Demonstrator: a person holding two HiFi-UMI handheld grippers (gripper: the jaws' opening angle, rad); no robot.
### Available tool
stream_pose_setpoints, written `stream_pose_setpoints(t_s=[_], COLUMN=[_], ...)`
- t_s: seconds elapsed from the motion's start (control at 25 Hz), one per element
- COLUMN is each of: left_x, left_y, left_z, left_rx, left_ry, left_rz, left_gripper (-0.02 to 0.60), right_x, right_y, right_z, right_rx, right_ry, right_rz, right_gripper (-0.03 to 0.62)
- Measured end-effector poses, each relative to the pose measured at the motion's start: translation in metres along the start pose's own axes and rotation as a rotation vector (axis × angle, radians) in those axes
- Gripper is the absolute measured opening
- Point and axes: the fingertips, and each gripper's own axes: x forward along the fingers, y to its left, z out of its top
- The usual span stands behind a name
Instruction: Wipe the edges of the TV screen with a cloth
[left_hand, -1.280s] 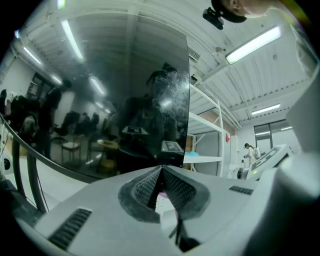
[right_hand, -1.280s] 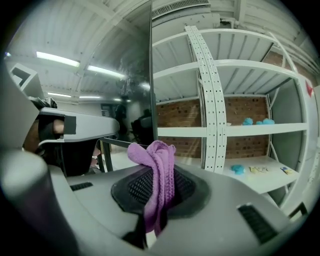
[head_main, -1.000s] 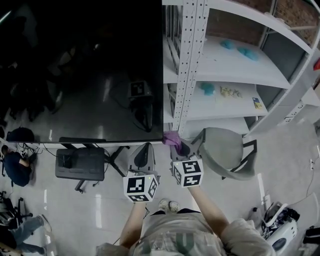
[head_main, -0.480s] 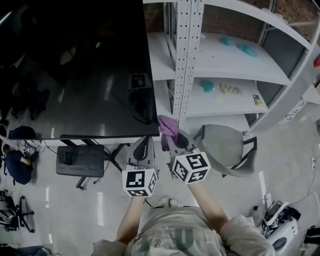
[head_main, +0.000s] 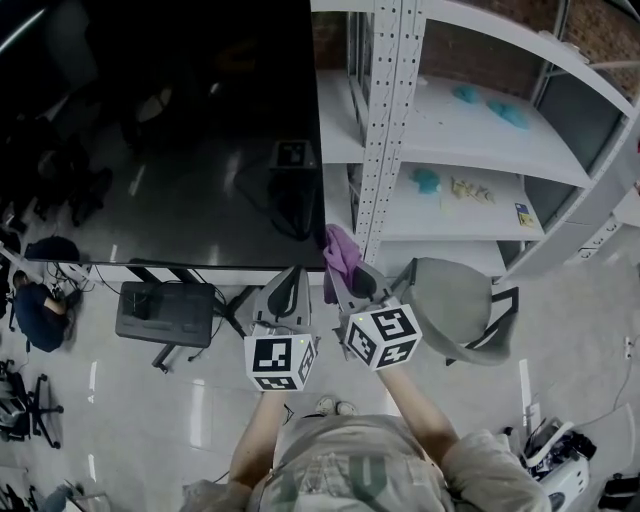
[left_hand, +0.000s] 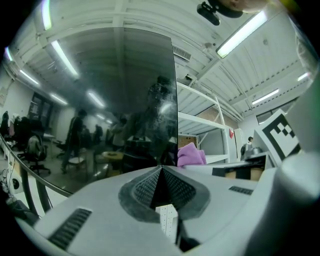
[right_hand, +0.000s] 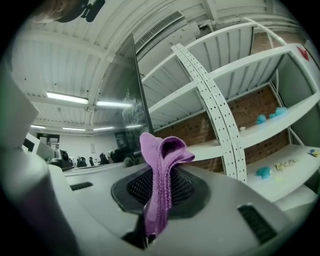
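Observation:
A large dark TV screen (head_main: 170, 130) fills the upper left of the head view; its right edge (head_main: 322, 130) runs down to the lower right corner. My right gripper (head_main: 343, 272) is shut on a purple cloth (head_main: 340, 250), which sits against that edge just above the corner. In the right gripper view the purple cloth (right_hand: 160, 185) sticks up between the closed jaws, the screen's edge (right_hand: 142, 107) just beyond. My left gripper (head_main: 287, 283) hangs shut and empty below the screen's bottom edge; its own view shows the TV screen (left_hand: 110, 110) and the purple cloth (left_hand: 191, 154) to the right.
A white metal shelf rack (head_main: 390, 130) stands right next to the TV's right edge, with teal items (head_main: 425, 180) on its shelves. A grey chair (head_main: 455, 305) is below the rack. A black box (head_main: 160, 310) and the TV stand legs sit on the floor under the screen.
My right gripper has carried the cloth from the screen's lower right corner up onto the right edge. The left gripper has stayed under the screen.

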Motion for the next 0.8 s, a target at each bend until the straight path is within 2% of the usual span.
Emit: stream_pose_setpoints(t_s=[0.2, 0.36, 0.68, 0.8], left_x=[-0.002, 0.003, 0.006, 0.005], left_y=[0.002, 0.001, 0.001, 0.000], left_z=[0.006, 0.024, 0.093, 0.123], left_rx=[0.008, 0.023, 0.042, 0.082], left_ry=[0.008, -0.002, -0.076, -0.107], left_rz=[0.010, -0.001, -0.022, -0.016], left_gripper=[0.015, 0.015, 0.015, 0.015], right_x=[0.000, 0.003, -0.001, -0.003], right_y=[0.009, 0.018, 0.043, 0.052], right_z=[0.028, 0.062, 0.140, 0.166], right_rx=[-0.051, -0.103, -0.185, -0.230], right_ry=[-0.055, -0.109, -0.215, -0.238], right_rz=[0.020, 0.049, 0.107, 0.115], right_gripper=[0.054, 0.054, 0.054, 0.054])
